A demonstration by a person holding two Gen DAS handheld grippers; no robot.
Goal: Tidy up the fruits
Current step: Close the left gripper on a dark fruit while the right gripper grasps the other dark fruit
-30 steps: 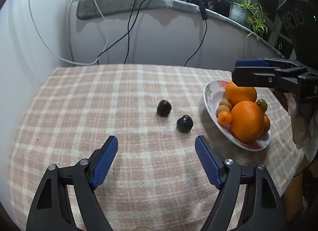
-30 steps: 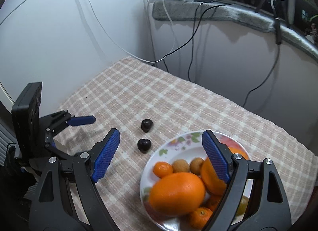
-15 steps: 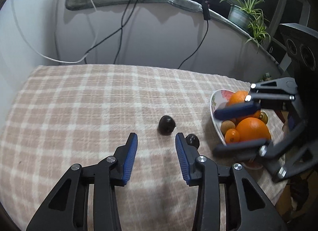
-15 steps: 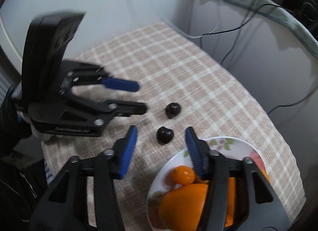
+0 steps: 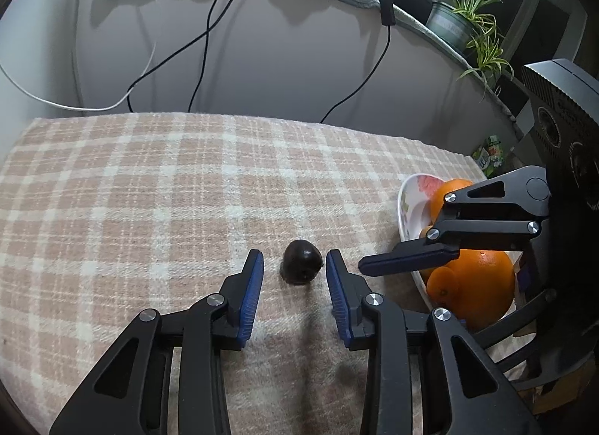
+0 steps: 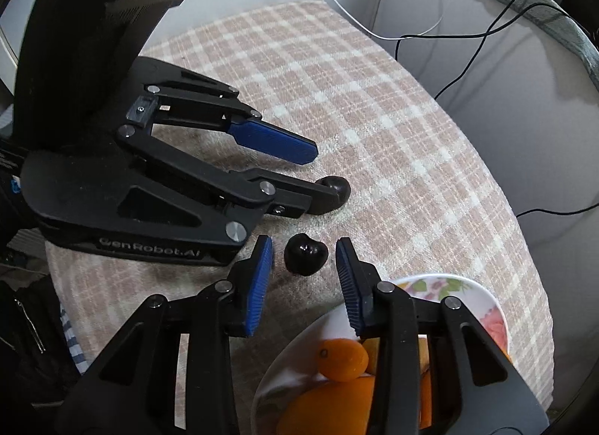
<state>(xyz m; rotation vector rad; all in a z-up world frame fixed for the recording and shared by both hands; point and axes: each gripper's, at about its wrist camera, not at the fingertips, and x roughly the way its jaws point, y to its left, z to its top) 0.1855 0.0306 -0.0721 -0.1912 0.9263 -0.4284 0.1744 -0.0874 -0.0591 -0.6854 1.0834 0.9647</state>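
Note:
Two small dark fruits lie on the checked tablecloth. In the left wrist view one dark fruit [image 5: 301, 262] sits between the tips of my left gripper [image 5: 294, 255]. Its jaws are closing, with a gap still on each side of the fruit. In the right wrist view the other dark fruit [image 6: 306, 253] lies between the tips of my right gripper [image 6: 304, 242], whose jaws are closing too, clear of the fruit. That view also shows the left gripper [image 6: 324, 173] around its fruit [image 6: 337, 188], which is partly hidden by the lower finger.
A flowered plate [image 5: 406, 206] at the table's right edge holds large oranges [image 5: 483, 281] and small citrus [image 6: 342, 358]. A finger of the right gripper [image 5: 408, 261] hangs close beside the left one. Cables run down the wall behind; a potted plant [image 5: 460, 23] stands on the ledge.
Both grippers have come down and closer to the dark fruits, and each now has one between its tips. Both pairs of jaws have narrowed from wide apart.

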